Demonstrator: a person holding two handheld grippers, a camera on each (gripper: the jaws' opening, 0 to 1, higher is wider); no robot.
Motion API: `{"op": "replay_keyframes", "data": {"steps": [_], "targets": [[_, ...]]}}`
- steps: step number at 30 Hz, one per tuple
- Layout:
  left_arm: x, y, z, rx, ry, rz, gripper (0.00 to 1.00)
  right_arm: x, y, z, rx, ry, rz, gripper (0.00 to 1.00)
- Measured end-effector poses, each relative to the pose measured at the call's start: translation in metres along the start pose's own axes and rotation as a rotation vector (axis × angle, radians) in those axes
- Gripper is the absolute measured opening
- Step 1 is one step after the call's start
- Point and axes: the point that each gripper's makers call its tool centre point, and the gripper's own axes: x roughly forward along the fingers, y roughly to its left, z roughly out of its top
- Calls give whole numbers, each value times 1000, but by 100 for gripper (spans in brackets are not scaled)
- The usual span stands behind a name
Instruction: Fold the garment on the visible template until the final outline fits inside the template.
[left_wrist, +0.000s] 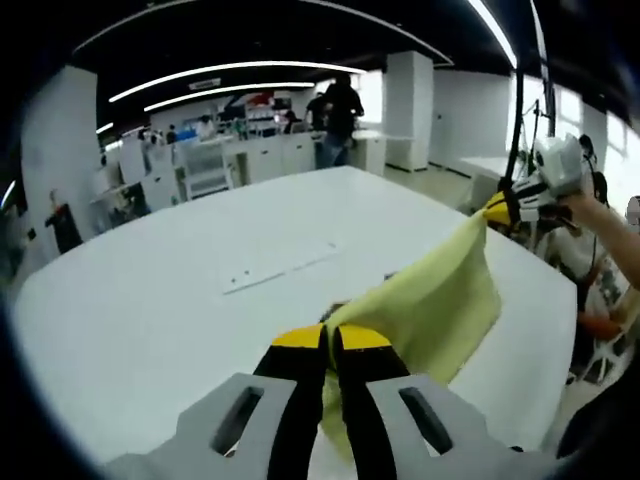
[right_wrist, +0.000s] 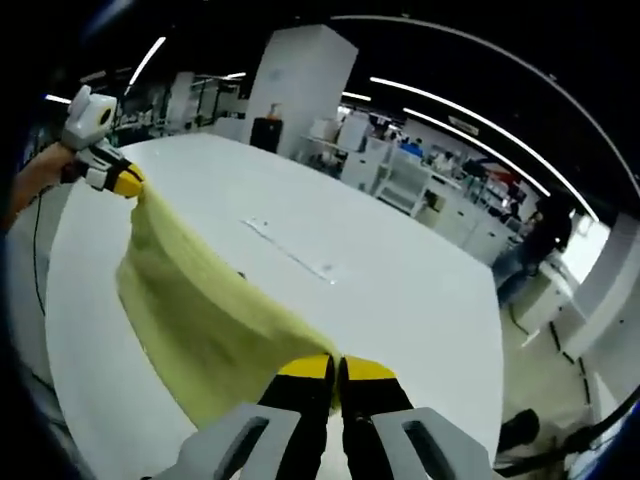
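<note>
Beyond held garment (right_wrist: 205, 310), template (right_wrist: 290, 250).

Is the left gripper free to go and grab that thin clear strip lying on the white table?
Probably not right now. The left gripper is shut on the yellow cloth, held stretched to the right gripper. The strip itself lies uncovered on the table.

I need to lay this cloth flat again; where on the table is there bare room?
Bare white table spreads beyond the yellow garment, up to the thin template strip and past it. It is crowded only under the garment, stretched between both grippers.
</note>
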Motion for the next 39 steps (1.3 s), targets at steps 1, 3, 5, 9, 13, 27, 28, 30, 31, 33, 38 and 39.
{"op": "replay_keyframes", "data": {"steps": [1, 3, 5, 9, 13, 27, 28, 30, 31, 33, 38, 39], "targets": [[4, 2, -1, -4, 2, -2, 1, 4, -1, -1, -6, 3, -6, 0], [13, 6, -4, -17, 13, 1, 1, 14, -3, -3, -4, 9, -12, 0], [20, 9, -8, -6, 23, 5, 1, 24, -4, -7, 5, 22, -14, 0], [38, 15, -20, 2, 56, 3, 1, 47, -5, -17, 5, 50, -12, 0], [56, 22, -29, 17, 70, 0, 1, 65, -4, -27, 16, 73, -7, 0], [110, 43, -69, 23, 163, -13, 1, 119, 1, -57, 77, 140, 3, 0], [113, 44, -72, 22, 167, -15, 1, 122, 1, -61, 88, 149, 4, 0], [118, 44, -76, 38, 174, -17, 1, 126, 3, -67, 112, 164, 13, 0], [121, 45, -78, 46, 175, -17, 1, 128, 3, -69, 114, 169, 13, 0], [125, 46, -83, 71, 187, -26, 1, 132, 4, -71, 106, 172, 18, 0], [131, 51, -91, 28, 204, -13, 1, 139, 6, -78, 135, 179, 35, 0], [131, 51, -92, 24, 200, -13, 1, 140, 7, -80, 134, 185, 38, 0]]}}
